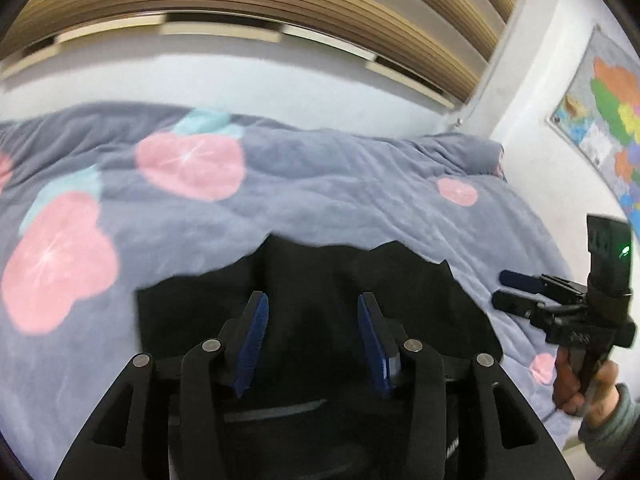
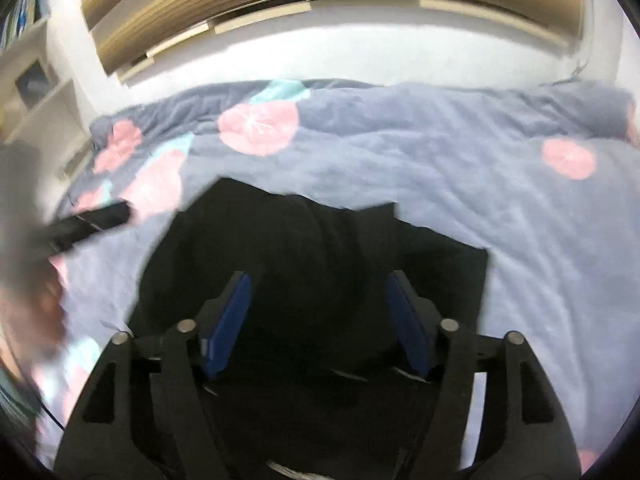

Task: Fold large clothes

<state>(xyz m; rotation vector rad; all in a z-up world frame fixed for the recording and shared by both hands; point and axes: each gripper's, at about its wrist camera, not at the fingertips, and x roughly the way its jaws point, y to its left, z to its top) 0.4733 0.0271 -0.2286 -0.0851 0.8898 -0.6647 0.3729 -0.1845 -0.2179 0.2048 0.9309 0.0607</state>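
Hovering over the black garment point(image 1: 320, 280), which lies partly folded on the blue quilt point(image 1: 320, 184) of the bed, both tools are empty: left tool point(image 1: 312, 332) with jaws apart, right tool point(image 2: 320, 320) wider. Pick matching edge corners, grip together, and lift evenly so the fold lands square.
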